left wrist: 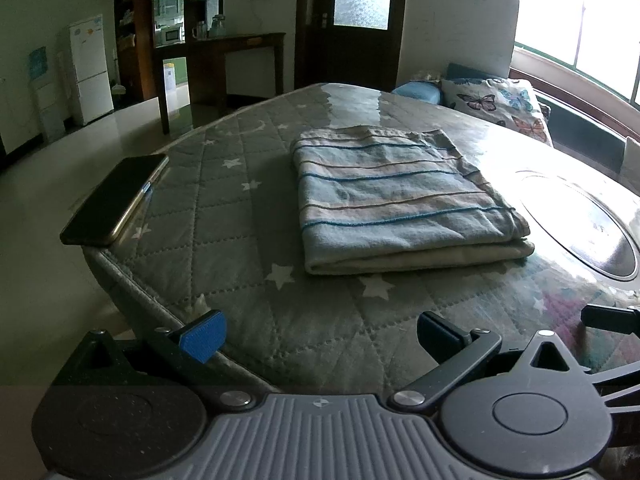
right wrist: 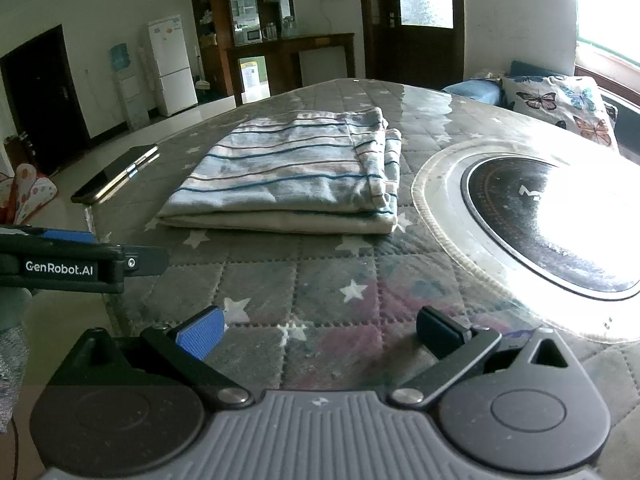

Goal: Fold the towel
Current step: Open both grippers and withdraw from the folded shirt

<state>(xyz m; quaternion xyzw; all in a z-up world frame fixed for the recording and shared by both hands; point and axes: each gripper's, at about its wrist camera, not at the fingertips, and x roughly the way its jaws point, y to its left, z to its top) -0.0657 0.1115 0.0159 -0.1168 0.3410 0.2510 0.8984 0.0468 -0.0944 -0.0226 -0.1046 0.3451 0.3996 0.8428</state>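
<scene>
A striped blue, pink and cream towel [left wrist: 400, 200] lies folded into a thick rectangle on the quilted star-patterned table cover [left wrist: 248, 208]. In the right wrist view the same towel [right wrist: 296, 176] sits ahead and slightly left, its layered edges facing me. My left gripper [left wrist: 320, 336] hovers at the near table edge, open and empty, well short of the towel. My right gripper [right wrist: 320, 332] is open too, with nothing between its fingers, over the cover in front of the towel. The left gripper's body [right wrist: 80, 266] shows at the left edge of the right wrist view.
A dark phone [left wrist: 114, 200] lies at the table's left edge, also seen as the phone [right wrist: 116, 174] left of the towel. A round glass-topped hob [right wrist: 548, 216] is set into the table on the right. A butterfly cushion [left wrist: 500, 104] rests beyond the table.
</scene>
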